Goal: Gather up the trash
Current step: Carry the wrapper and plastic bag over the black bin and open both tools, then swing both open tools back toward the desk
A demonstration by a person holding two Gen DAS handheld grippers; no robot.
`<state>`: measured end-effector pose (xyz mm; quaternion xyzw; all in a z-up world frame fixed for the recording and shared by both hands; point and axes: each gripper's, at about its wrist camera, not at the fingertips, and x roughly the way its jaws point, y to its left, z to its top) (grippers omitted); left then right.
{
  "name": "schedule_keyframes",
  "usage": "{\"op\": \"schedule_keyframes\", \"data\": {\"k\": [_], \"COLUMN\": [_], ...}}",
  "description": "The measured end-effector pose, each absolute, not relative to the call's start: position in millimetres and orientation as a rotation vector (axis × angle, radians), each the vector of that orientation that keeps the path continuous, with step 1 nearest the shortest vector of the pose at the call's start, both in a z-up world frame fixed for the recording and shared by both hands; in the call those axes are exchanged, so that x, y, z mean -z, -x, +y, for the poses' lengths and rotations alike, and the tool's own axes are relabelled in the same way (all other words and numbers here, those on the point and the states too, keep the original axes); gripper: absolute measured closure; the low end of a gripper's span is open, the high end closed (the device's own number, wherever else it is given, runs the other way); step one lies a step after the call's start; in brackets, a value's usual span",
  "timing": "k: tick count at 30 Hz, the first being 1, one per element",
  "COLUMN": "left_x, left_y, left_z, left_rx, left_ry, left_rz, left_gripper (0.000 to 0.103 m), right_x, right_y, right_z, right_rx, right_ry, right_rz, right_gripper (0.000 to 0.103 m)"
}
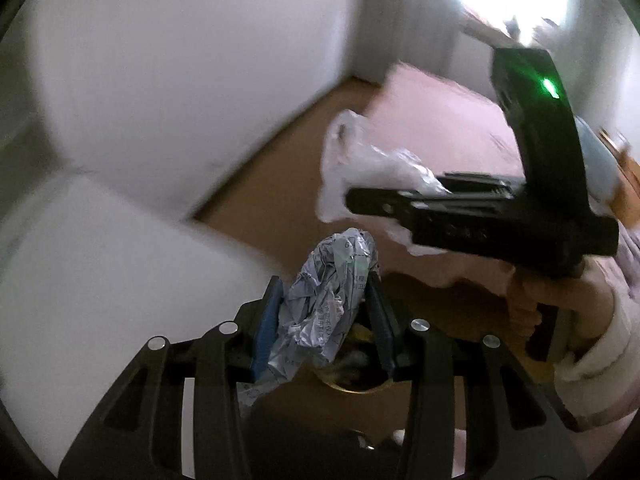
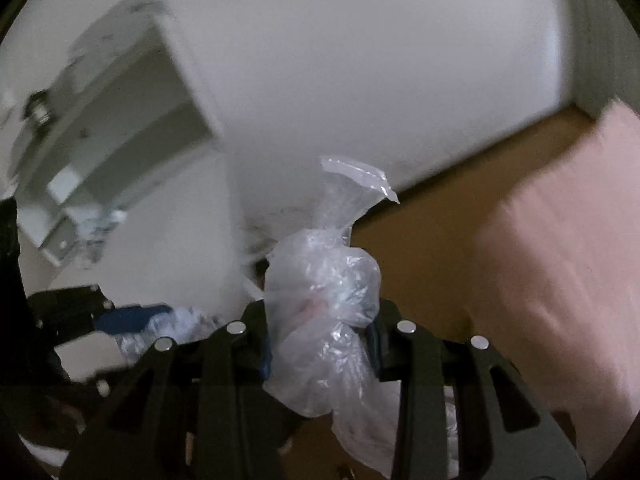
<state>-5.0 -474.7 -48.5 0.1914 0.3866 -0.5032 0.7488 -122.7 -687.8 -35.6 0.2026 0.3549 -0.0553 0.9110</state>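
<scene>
My left gripper (image 1: 326, 304) is shut on a crumpled sheet of printed paper (image 1: 324, 300), which sticks up between its blue pads. In the left wrist view my right gripper (image 1: 352, 200) crosses the right side, held by a hand in a pale sleeve (image 1: 596, 312), with a clear plastic bag (image 1: 368, 164) bunched at its tip. The right wrist view shows that gripper (image 2: 320, 340) shut on the knotted clear plastic bag (image 2: 324, 280), whose twisted top stands above the fingers. The left gripper's blue pad (image 2: 132, 318) and paper show at the lower left there.
A brown floor (image 1: 280, 184) meets white walls (image 1: 180, 60) in a corner. A pink mat (image 2: 560, 260) lies on the floor at the right. A white door or cabinet frame (image 2: 120, 128) stands at the left in the right wrist view. Something round and gold-rimmed (image 1: 352, 388) lies below the left fingers.
</scene>
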Motion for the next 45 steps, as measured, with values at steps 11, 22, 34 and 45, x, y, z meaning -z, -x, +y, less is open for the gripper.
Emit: {"op": "schedule_keyframes", "data": {"k": [11,22,34,45], "left_x": [278,386,382,300], "left_y": [24,-16,-8,19], "left_z": [-609,-597,-608,-601], "left_rx": [1.116,0.974,1.024,1.158], "left_ry": [-0.664,-0.471,-0.466,-0.422], "left_rz": [1.241,1.508,1.528,1.177], "left_gripper": [0.062,0.062,0.058,0.018], "right_x": [274,389,388,292], "right_y": [144,169,155,175], "right_z": [-785,-805,-804,-843], "right_rx": [0.173,0.235,0.203,0.428], "right_ry": [-0.774,-1.128,-1.188,-1.073], "right_rz": [1.197,1.312,1.227,1.006], "right_gripper": [0.069,0.069,0.047,0.02]}}
